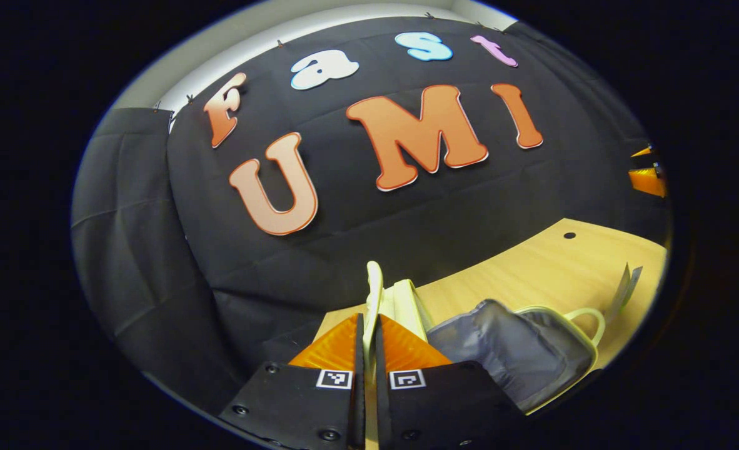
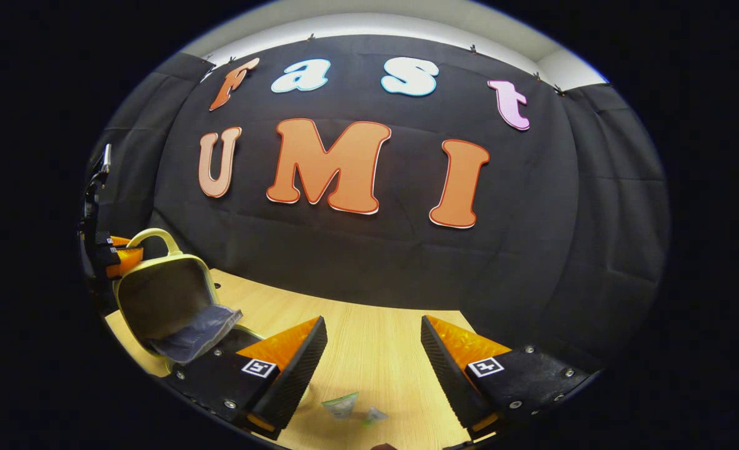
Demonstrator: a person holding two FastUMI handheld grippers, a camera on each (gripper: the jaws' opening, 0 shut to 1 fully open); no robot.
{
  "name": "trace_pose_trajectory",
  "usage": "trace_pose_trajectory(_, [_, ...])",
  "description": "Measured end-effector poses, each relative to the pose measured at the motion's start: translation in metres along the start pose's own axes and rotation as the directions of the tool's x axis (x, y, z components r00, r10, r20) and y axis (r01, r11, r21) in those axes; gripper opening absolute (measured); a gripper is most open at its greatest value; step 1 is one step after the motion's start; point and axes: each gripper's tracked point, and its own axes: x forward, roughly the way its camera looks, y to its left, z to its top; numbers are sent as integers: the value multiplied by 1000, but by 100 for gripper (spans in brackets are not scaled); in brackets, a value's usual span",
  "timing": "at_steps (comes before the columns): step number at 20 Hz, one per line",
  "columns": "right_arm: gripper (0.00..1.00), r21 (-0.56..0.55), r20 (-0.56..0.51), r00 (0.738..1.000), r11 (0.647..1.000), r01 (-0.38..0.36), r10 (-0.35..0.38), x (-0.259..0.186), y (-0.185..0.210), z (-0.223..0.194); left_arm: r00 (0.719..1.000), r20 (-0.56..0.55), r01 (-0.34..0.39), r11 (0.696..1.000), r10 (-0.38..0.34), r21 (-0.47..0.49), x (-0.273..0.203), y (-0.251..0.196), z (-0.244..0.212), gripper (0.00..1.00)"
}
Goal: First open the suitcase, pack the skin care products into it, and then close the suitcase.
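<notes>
- Counter (image 2: 369, 350): pale wood surface against the booth's black cloth wall; carries all items below.
- Suitcase (image 2: 163, 300): small, pale yellow-green, with a loop handle, standing open at the counter's left end in the right gripper view. The lid is raised and the grey lining (image 1: 507, 356) is exposed. Opening step judged done.
- Left tool (image 1: 369, 350): fingers together, clamped on the thin pale rim of the suitcase lid, holding it up. Seen from the right gripper view, it sits at the lid's far edge (image 2: 116, 256).
- Right tool (image 2: 372, 350): fingers wide apart, holding nothing, poised above the counter.
- Skin care products (image 2: 342, 405): small clear sachets lying on the counter just below the right tool, well apart from the suitcase. Not yet packed.
- Remaining, as judged: pick up sachets, place them in the suitcase, close the lid.
</notes>
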Motion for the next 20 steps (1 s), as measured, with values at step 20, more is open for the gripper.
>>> trace_pose_trajectory(20, [96,-72,-147,986,995,63,-73,-28,0,-49,905,-409,-119,993,119,24,70,116,-232,14])
